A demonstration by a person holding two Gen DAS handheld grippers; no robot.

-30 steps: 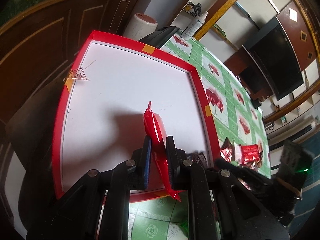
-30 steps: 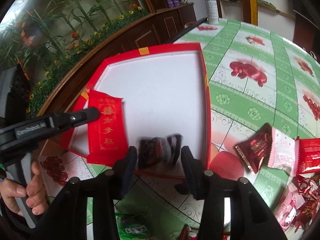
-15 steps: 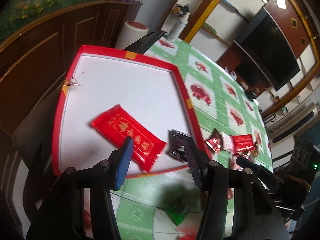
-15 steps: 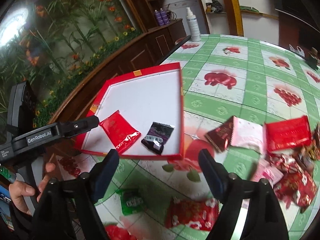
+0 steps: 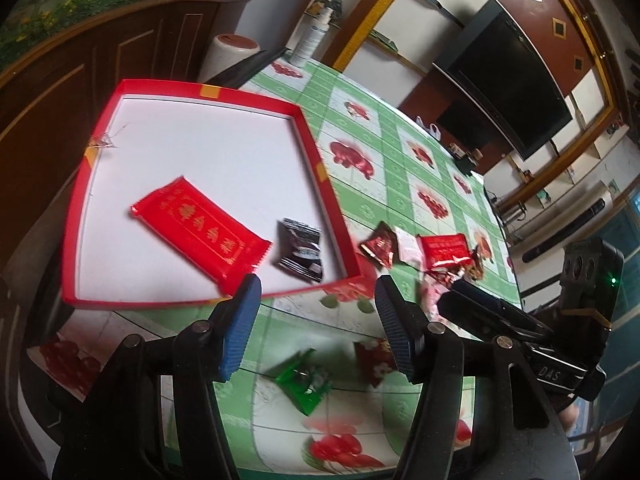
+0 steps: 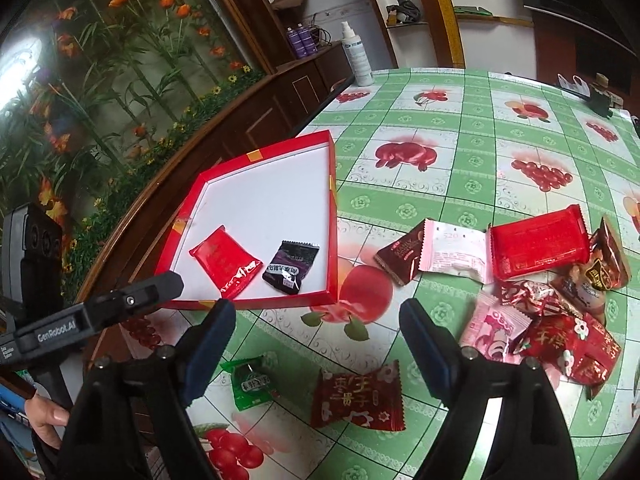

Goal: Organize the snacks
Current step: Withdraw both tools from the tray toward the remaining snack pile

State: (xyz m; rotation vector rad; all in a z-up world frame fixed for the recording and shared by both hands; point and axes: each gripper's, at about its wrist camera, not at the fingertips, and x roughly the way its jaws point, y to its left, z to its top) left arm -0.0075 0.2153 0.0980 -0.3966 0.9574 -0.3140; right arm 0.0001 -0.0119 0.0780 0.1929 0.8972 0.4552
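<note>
A red-rimmed box [image 5: 96,216] [image 6: 333,216] with a white floor holds a red snack packet [image 5: 200,229] [image 6: 225,261] and a dark packet [image 5: 301,249] [image 6: 291,266]. My left gripper [image 5: 316,322] is open and empty, above the table just in front of the box. My right gripper [image 6: 316,346] is open and empty, in front of the box's near corner. A green packet [image 5: 306,378] [image 6: 253,383] and a red flower-print packet [image 5: 374,358] [image 6: 358,396] lie on the table below both grippers. A pile of loose snacks [image 6: 532,280] [image 5: 436,250] lies to the right.
The table has a green fruit-print cloth [image 6: 460,168]. A white spray bottle [image 6: 358,58] [image 5: 314,38] stands at its far edge. A dark wooden cabinet [image 5: 72,76] runs along the left. The left gripper's body [image 6: 96,320] shows low left in the right wrist view.
My left gripper let go of the red packet, which now lies flat in the box. The dark packet dropped from my right gripper into the box. Both grippers opened and pulled back.
</note>
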